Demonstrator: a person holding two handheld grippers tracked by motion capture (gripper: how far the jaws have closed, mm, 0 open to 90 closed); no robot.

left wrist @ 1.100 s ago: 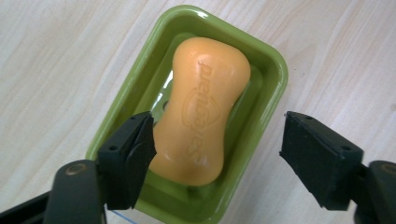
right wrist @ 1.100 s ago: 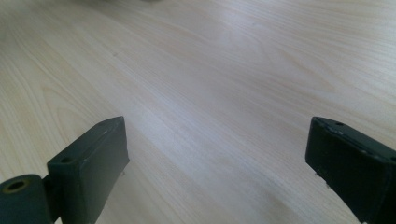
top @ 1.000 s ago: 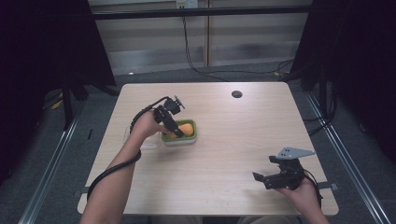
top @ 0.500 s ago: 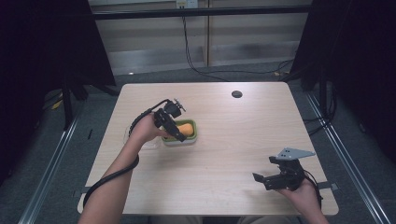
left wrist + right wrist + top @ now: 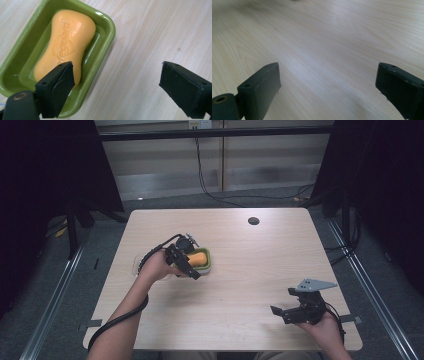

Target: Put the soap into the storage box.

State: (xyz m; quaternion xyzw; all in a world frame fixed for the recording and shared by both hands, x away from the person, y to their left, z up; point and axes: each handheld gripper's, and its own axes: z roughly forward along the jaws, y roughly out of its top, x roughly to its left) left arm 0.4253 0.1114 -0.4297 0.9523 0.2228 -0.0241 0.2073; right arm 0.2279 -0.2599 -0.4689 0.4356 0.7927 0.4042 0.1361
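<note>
Left of the tabletop's middle, the orange soap bar [image 5: 65, 47] lies in the green dish [image 5: 105, 42]. Above it, the left gripper [image 5: 117, 82] has just been opening, its jaws spread and empty. Near the front right corner, the right gripper [image 5: 300, 312] is spread wide too.

The left gripper [image 5: 192, 270] is hovering with jaws just opening wide; the right gripper [image 5: 285, 314] is resting low, jaws spread.
</note>
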